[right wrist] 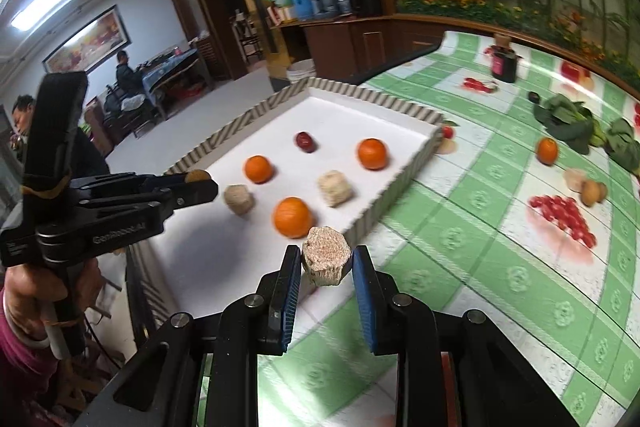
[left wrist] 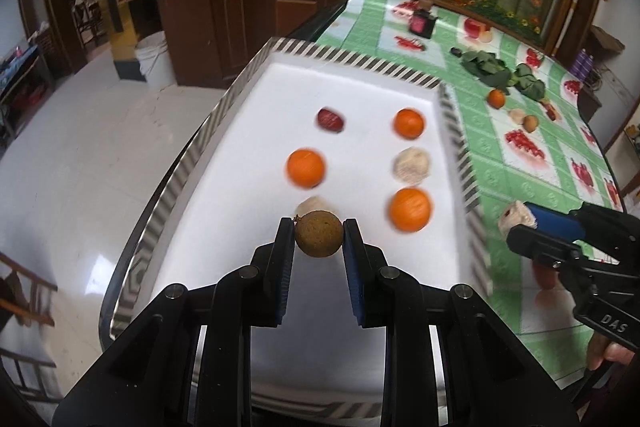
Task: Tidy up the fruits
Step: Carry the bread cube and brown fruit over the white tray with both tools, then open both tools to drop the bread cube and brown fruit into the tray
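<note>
White foam lines the tray (left wrist: 248, 99), where six pieces already lie in two columns: three oranges, two pale blocks and a dark red fruit (left wrist: 331, 119). Both hands are mid-delivery. The left tool (left wrist: 319, 235) is clamped on a brown round fruit (left wrist: 319, 239), held over the tray's near end just in front of a pale block (left wrist: 314, 205). The right tool (right wrist: 327, 259) is clamped on a pale hexagonal block (right wrist: 326, 259), over the tray's near right corner beside the nearest orange (right wrist: 292, 217). Next, I judge, each piece needs a free spot continuing its column, lowered until it rests before the pads part. More fruit waits on the green surface (right wrist: 480, 227), including an orange (right wrist: 547, 151) by the greens (right wrist: 568, 119).
</note>
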Available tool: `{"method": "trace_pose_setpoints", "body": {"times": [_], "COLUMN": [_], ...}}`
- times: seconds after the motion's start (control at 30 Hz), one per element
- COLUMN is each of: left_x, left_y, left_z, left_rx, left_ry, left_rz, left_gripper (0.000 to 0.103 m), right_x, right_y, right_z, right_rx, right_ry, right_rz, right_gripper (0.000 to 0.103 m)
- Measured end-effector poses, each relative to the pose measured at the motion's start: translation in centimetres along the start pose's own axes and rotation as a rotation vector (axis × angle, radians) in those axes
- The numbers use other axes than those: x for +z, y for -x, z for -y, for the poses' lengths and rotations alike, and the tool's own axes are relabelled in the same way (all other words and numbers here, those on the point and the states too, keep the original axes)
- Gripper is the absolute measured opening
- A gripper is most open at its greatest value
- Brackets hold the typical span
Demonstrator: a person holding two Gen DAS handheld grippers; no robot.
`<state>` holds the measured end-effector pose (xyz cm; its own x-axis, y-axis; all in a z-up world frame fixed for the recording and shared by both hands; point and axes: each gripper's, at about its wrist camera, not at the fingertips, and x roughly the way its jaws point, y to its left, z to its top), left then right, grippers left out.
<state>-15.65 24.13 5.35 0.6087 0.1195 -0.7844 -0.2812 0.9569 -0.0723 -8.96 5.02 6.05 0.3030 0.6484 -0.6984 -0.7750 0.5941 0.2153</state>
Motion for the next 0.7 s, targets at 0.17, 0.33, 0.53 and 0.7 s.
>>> {"method": "trace_pose_setpoints", "body": {"times": [0.17, 0.33, 0.53, 0.7], "left_x": [-0.6, -0.8, -1.1, -1.1], "left_y": [-0.8, -1.4, -2.3, -2.9], "left_z": [-1.1, -1.4, -1.8, -2.0], "left_rx": [0.011, 0.013, 0.021, 0.025], "left_ry": [0.024, 0.022, 0.03, 0.042], "left_rz": [-0.026, -0.034, -0.054, -0.059], "left_gripper": [0.023, 0.023, 0.023, 0.023], "right_x": [0.5, 1.0, 0.8, 0.6], "right_y": [-1.3, -3.2, -5.3, -6.5], "right_z": [-2.1, -3.8, -4.8, -5.1], "right_rx": [0.037, 0.062, 0.077, 0.068], "right_ry": [0.043, 0.088, 0.117, 0.135], "right_rz": [-0.024, -0.062, -0.114, -0.151], "right_gripper": [0.025, 0.025, 0.025, 0.025]}}
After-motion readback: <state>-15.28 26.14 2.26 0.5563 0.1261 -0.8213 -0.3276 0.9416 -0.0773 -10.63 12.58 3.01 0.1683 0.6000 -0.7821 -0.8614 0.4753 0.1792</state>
